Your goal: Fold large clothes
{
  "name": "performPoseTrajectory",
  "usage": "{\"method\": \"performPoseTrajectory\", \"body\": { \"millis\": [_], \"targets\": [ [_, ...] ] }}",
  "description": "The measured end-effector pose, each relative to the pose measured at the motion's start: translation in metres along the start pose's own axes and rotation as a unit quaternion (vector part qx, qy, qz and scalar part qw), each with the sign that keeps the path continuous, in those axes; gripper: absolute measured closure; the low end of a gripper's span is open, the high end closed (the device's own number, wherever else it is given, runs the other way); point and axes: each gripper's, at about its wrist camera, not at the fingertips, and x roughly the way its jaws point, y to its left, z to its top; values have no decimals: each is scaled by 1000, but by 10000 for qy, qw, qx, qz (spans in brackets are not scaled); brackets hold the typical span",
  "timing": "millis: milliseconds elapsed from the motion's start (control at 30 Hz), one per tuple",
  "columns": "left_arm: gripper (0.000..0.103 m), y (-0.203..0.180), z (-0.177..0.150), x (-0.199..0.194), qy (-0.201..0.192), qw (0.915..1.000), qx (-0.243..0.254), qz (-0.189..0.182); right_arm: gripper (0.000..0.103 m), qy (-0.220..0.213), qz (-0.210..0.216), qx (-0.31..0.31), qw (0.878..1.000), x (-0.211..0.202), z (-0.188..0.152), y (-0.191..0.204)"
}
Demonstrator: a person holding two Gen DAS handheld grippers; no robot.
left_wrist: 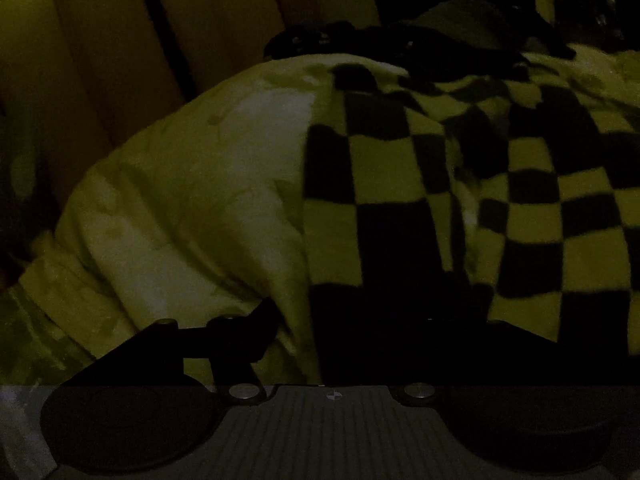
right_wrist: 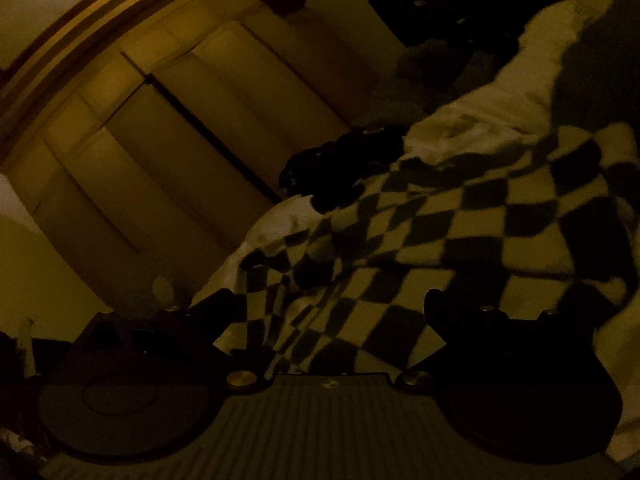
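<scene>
Checkered garment (left_wrist: 460, 200) fills right and centre of the left wrist frame, draped over pale bedding (left_wrist: 192, 200). Our left gripper (left_wrist: 352, 320): one finger lost against dark checks, state unclear. Right gripper (right_wrist: 328, 312) spread, cloth between fingers. Wardrobe (right_wrist: 160, 140) upper left, dim.

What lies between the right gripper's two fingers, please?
Checkered fabric runs down between the open right gripper, shown in the right wrist view.
</scene>
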Motion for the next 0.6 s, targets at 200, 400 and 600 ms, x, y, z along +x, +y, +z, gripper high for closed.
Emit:
{"method": "performPoseTrajectory", "body": {
  "millis": [200,400,600],
  "targets": [
    [0,4,4,-18,-247,9996,-143,-35,2,-67,-52,44,10000,-3,-3,-6],
    [3,4,8,-16,-255,9971,-359,-616,2,-57,-28,105,9999,-2,-5,-11],
    [0,8,-5,11,-127,9979,-554,-299,2,-6,-29,135,9999,-1,-7,-12]
  ]
}}
